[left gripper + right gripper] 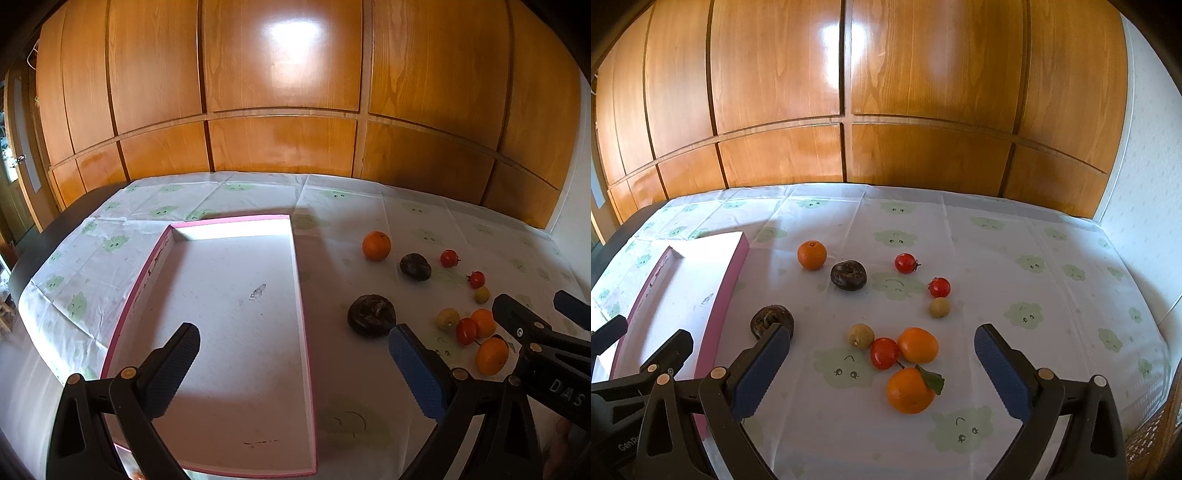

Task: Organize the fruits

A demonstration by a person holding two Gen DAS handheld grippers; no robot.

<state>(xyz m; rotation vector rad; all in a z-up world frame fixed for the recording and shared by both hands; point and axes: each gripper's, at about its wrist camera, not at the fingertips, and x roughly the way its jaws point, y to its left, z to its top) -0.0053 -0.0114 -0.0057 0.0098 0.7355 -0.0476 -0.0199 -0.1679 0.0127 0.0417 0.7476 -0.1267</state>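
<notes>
With both the left gripper [293, 363] and right gripper [882, 363] spread wide and empty, the leaf-stemmed orange [910, 389], lying loose right of the shallow pink-rimmed white tray [236, 317], is best straddled squarely and clamped gently.

Bright daylight, strong fisheye bending, glare on the varnished wood

A white glare patch is seen on the wooden panelling [280, 74] toward 12 o'clock in both views. The box [236, 332] is lit in a bright band along its far wall, while its near floor is shaded. Soft shadows are cast by the fruit on the tablecloth [960, 236] toward 6 o'clock. Straight panel lines are bowed outward, and the corners are darkened into black vignette. Slight softness is noticed at 3 and 9 o'clock; the centre is kept sharp.
</notes>
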